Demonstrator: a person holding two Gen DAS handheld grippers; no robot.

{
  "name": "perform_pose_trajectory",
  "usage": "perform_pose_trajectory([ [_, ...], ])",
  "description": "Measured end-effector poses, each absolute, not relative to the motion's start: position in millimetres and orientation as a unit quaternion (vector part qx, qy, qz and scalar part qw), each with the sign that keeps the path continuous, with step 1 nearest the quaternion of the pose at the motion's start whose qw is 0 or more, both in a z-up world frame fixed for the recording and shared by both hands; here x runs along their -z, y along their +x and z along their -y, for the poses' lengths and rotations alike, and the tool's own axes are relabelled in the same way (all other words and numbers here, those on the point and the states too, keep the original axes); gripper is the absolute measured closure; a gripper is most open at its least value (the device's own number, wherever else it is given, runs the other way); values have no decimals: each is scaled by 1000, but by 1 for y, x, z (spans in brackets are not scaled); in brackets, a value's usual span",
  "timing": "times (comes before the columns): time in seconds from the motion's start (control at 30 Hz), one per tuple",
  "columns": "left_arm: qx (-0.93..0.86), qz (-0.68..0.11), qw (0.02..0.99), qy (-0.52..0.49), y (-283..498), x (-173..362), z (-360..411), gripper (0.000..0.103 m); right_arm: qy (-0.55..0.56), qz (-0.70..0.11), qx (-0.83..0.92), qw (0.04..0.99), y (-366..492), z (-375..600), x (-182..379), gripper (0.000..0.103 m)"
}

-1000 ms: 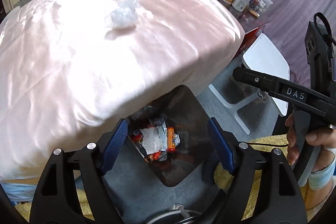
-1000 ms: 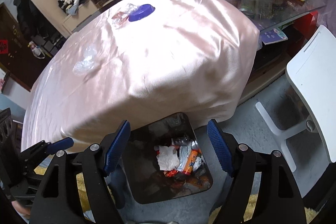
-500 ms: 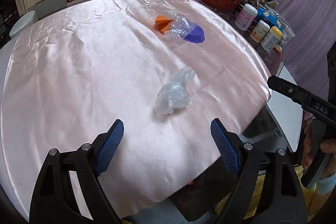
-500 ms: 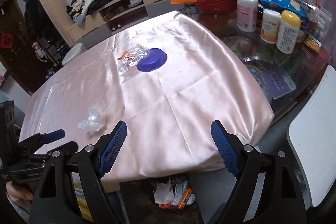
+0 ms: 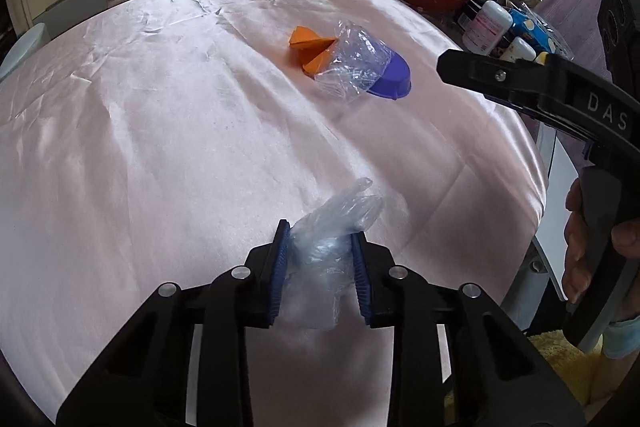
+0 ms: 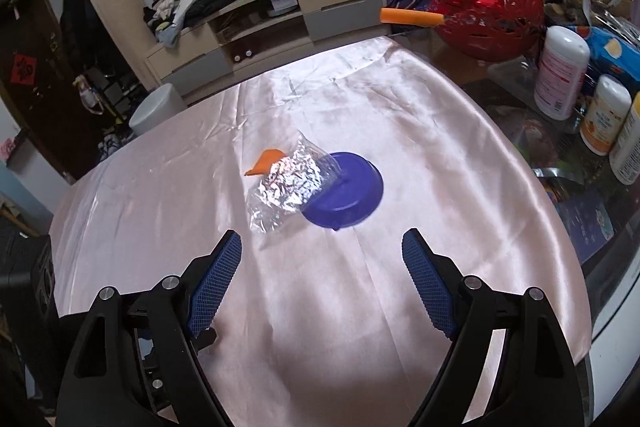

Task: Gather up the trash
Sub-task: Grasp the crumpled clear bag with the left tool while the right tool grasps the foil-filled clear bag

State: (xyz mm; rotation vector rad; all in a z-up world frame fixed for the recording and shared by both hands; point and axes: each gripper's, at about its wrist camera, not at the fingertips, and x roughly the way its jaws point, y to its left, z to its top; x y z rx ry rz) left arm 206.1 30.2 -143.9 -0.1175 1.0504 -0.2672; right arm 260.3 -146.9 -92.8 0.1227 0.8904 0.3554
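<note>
A pink satin cloth (image 5: 160, 155) covers the bench. On its far side lie a crinkled clear wrapper (image 6: 290, 187), a folded orange paper (image 5: 310, 47) touching the wrapper's far-left edge, and an upturned purple lid (image 6: 346, 195) partly under the wrapper's right side. Beyond the cloth's right edge stand a red basket (image 6: 492, 23) and several white bottles (image 6: 560, 75); a low cabinet (image 6: 264, 23) piled with clothes sits at the far wall.

The left hand-held gripper (image 5: 320, 267) is closed on a crumpled clear plastic bag (image 5: 336, 231) at the near part of the cloth, the bag bulging out past the blue pads (image 5: 280, 267).

The right hand-held gripper (image 6: 322, 283) is spread wide and holds nothing; the wrapper and lid lie just beyond its tips, between them and slightly left.
</note>
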Motion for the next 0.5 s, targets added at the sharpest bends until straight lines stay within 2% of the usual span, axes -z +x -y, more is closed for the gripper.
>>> perform_pose_trajectory([
  [0.5, 97, -477, 870, -75, 229, 145, -69, 78, 37, -443, -178, 878, 309, 103, 123, 20],
])
